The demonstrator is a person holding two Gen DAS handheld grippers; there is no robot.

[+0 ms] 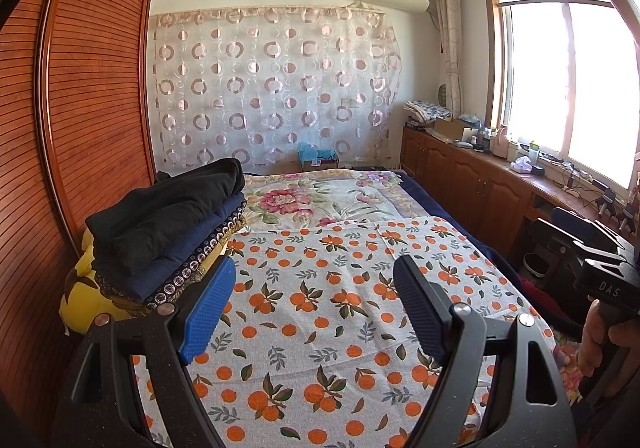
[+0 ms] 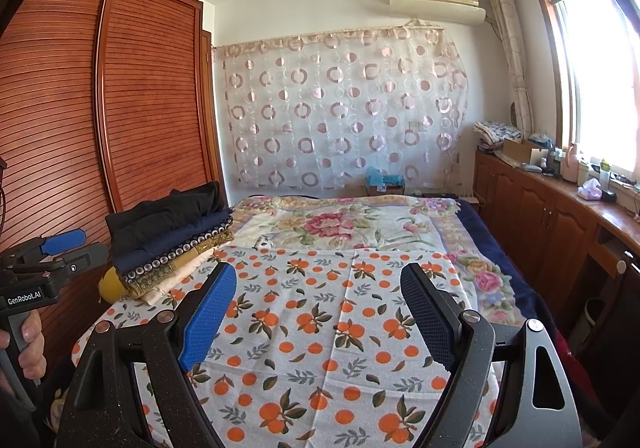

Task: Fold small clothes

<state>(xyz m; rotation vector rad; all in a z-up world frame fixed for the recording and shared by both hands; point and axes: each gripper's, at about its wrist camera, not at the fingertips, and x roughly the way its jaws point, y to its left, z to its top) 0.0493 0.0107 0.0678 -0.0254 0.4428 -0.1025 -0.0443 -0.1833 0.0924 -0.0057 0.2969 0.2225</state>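
With both the left gripper (image 1: 314, 308) and right gripper (image 2: 318, 314) spread and empty above the orange-print cloth (image 2: 320, 328), I'd pinch its two near corners evenly, clear of the folded pile (image 1: 168, 224) at far left.

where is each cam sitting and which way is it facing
Left wrist: sits on the left gripper, looks slightly down along its open fingers over the orange-print cloth toward the circle-patterned curtain; the right gripper and its hand show at the right edge.
Right wrist: sits on the right gripper, same heading; the left gripper and its hand show at the left edge.
Shared: cloth, folded clothes stack, wardrobe, curtain, window.
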